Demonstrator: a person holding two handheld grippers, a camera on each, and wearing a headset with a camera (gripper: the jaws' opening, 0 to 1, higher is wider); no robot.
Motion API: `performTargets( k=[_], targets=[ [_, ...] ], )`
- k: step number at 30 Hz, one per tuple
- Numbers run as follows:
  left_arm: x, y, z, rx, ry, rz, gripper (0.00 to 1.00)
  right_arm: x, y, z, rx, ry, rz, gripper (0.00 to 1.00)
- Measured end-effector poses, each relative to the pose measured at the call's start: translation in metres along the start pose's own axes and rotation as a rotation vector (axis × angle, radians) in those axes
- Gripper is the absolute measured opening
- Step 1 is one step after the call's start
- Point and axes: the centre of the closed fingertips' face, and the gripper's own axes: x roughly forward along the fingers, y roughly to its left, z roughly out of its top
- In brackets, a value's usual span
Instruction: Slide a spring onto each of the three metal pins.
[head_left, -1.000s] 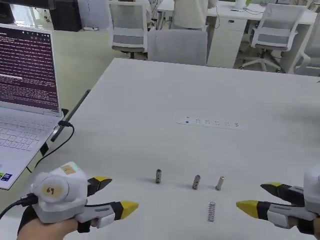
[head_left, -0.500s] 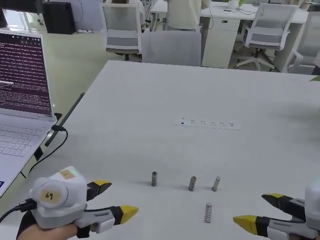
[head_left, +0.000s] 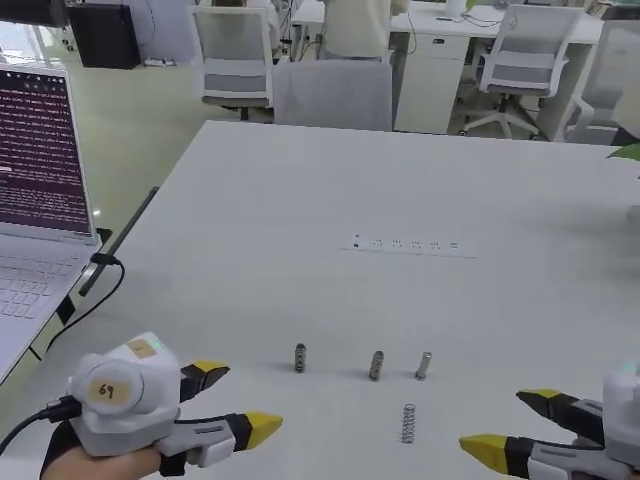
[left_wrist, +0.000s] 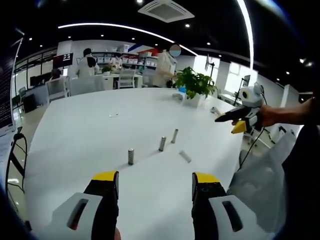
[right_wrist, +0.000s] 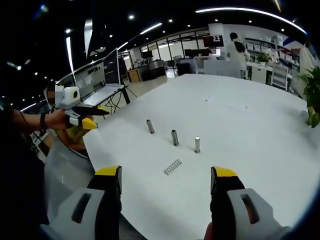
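Right gripper (head_left: 497, 420) eased back, edge-cropped; left gripper (head_left: 248, 398) steady; both jaws open, empty

White table (head_left: 300, 190), office chairs (head_left: 232, 55), laptop (head_left: 30, 160)

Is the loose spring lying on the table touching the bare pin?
Apart. The right gripper view shows a strip of table between the loose spring and the bare pin.

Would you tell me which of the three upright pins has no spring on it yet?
The right-end pin in the head view: its shaft is smooth and bare, while the middle pin and the left-end pin wear coils.
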Motion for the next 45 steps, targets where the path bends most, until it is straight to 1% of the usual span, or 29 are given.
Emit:
performTargets(
  k=[11, 17, 23, 33, 45],
  targets=[
    [0.024, -0.019, 0.007, 0.014, 0.014, -0.050, 0.54, -0.004, -0.001, -0.005, 0.007, 0.001, -0.005, 0.71],
    [0.037, -0.029, 0.012, 0.018, 0.012, -0.073, 0.54, -0.007, -0.003, -0.004, 0.012, -0.007, -0.009, 0.71],
    [0.049, -0.038, 0.013, 0.021, 0.017, -0.093, 0.54, -0.007, -0.004, -0.003, 0.012, -0.007, -0.012, 0.71],
    [0.071, -0.052, 0.011, 0.023, 0.043, -0.122, 0.52, -0.007, -0.002, -0.001, 0.016, -0.011, -0.005, 0.70],
    [0.094, -0.067, 0.003, 0.020, 0.079, -0.149, 0.51, -0.007, 0.001, -0.004, 0.016, -0.003, 0.004, 0.70]
  ],
)
